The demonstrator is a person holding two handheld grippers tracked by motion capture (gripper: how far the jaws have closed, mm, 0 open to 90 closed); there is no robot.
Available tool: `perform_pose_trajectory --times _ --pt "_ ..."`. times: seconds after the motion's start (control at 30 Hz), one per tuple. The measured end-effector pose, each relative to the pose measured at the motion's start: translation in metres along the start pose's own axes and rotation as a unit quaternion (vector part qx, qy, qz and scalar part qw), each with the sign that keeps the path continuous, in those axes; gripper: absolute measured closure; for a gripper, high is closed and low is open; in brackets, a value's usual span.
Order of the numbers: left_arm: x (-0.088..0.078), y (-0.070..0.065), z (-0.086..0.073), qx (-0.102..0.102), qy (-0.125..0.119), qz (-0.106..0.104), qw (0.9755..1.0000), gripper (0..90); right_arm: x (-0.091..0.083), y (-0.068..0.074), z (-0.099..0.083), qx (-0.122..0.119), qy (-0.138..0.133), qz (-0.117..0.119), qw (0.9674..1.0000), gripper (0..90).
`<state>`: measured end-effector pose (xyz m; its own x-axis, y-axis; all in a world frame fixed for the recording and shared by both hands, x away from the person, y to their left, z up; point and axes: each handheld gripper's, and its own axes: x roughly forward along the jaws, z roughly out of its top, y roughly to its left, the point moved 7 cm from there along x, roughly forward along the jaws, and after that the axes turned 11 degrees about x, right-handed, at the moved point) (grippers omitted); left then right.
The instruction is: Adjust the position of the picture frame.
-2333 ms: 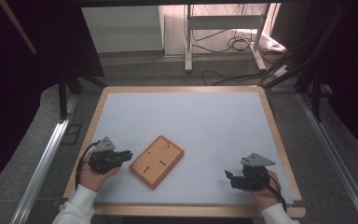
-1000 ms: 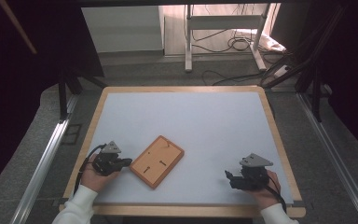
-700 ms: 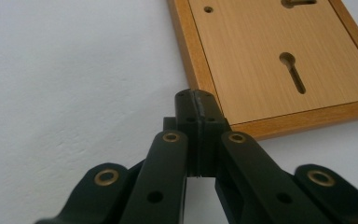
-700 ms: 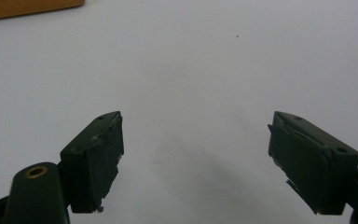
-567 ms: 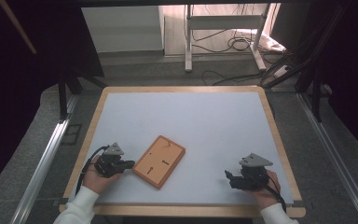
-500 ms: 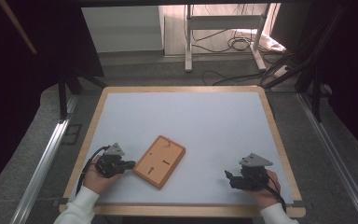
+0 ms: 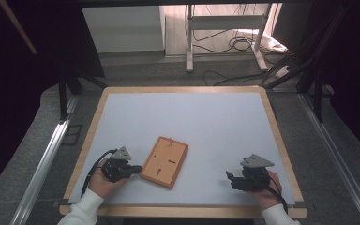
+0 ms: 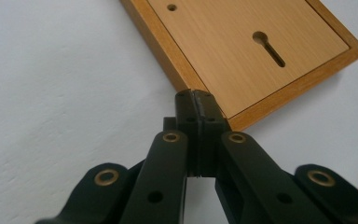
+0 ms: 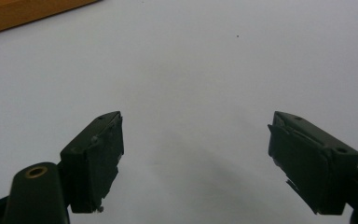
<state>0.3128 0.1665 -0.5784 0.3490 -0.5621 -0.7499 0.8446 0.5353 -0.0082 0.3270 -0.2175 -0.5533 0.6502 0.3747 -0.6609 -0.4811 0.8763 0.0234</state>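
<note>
Closed tight, the left gripper [image 8: 197, 100] is pressing its joined tips against the near rim of the board [image 8: 256, 56], with nothing caught between the jaws. In the high view the same gripper [image 7: 132, 168] is sitting at the board's [image 7: 165, 161] left edge, the person's left hand [image 7: 104, 180] wrapping it from behind. Used this way, the jaws are probably working as a blunt pusher rather than a clamp: shut tips give one firm point for nudging or turning the flat piece across the table [image 7: 187, 117].

The board is lying flat on the white surface, near the front and left of centre, skewed so its long sides are running diagonally. Its recessed back is facing up, showing a keyhole slot [image 8: 269, 46] and a small hole [image 8: 171, 7], so it looks like the rear of a frame.

Farther out, the right gripper [image 7: 233, 179] is resting low near the front right corner, well apart from the board. Its jaws are standing wide in the right gripper view [image 9: 193, 163], holding nothing, with bare table between them and a strip of wood [image 9: 23, 14] showing at the top left. It seems to be waiting its turn.
</note>
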Motion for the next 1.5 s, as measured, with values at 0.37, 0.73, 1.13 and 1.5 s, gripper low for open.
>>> perform_pose_trajectory --times 0.37,0.73,1.13,1.5 --pt "0.007 -0.012 0.008 0.016 0.002 -0.010 0.9998 90.0 0.001 0.000 0.000 -0.001 0.000 0.000 1.0000 18.3" --pt "0.016 -0.022 0.022 0.021 -0.005 -0.017 0.9996 90.0 0.001 0.001 0.000 -0.001 0.001 0.003 1.0000 18.3" --pt "0.021 -0.028 0.028 0.021 -0.012 -0.022 0.9995 90.0 0.004 0.001 0.002 0.003 -0.001 0.015 0.9999 18.3" --pt "0.005 -0.018 0.029 0.014 -0.061 0.002 0.9981 90.0 0.004 0.012 0.008 0.004 -0.030 0.037 0.9989 19.3"
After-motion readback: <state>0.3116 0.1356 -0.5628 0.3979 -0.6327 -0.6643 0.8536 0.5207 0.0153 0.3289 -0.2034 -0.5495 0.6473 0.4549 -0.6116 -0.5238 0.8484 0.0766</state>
